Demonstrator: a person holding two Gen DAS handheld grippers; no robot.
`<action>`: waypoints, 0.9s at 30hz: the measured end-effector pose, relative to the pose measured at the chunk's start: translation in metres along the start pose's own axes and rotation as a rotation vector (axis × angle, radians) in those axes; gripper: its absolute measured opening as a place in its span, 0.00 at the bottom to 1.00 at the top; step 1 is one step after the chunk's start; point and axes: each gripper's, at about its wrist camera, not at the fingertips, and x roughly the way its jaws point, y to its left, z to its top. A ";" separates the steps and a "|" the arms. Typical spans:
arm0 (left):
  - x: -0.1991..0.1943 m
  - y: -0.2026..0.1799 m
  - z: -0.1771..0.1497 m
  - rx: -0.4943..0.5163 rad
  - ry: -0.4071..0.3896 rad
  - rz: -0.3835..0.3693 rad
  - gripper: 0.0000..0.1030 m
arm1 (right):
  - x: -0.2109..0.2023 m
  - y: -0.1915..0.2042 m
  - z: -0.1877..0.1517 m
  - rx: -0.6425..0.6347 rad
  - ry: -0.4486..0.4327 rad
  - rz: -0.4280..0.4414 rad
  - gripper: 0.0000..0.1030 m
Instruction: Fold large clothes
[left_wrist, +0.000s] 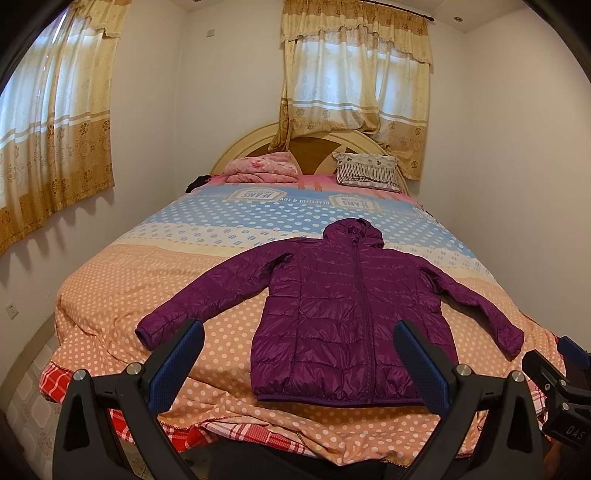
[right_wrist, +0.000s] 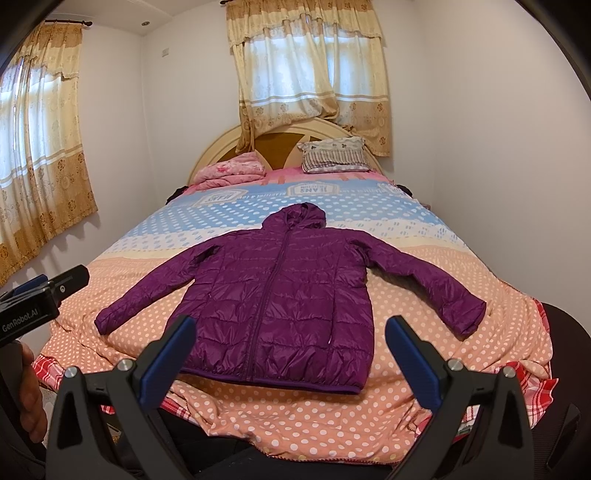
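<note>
A purple quilted hooded jacket (left_wrist: 343, 302) (right_wrist: 280, 291) lies flat and face up on the bed, zipped, sleeves spread to both sides, hood toward the headboard. My left gripper (left_wrist: 299, 354) hovers open before the foot of the bed, with the jacket's hem and left sleeve cuff (left_wrist: 151, 328) beyond its blue-padded fingers (left_wrist: 184, 354). My right gripper (right_wrist: 291, 350) is also open, held apart from the jacket above the bed's near edge. Neither holds anything. Each gripper shows at the edge of the other's view.
The bed (left_wrist: 110, 295) has a polka-dot orange, white and blue cover. A folded pink blanket (left_wrist: 258, 170) and a striped pillow (left_wrist: 369, 170) lie by the headboard. Curtained windows (right_wrist: 310, 74) stand behind and to the left. Walls close in on both sides.
</note>
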 end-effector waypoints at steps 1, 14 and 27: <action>0.000 0.000 0.000 -0.001 0.000 0.001 0.99 | 0.000 0.000 0.000 0.000 0.001 0.001 1.00; 0.001 0.001 0.000 -0.001 0.001 0.011 0.99 | 0.004 0.006 -0.005 0.007 0.009 0.006 1.00; 0.001 0.002 0.000 -0.001 0.000 0.009 0.99 | 0.004 0.002 -0.005 0.015 0.011 0.006 1.00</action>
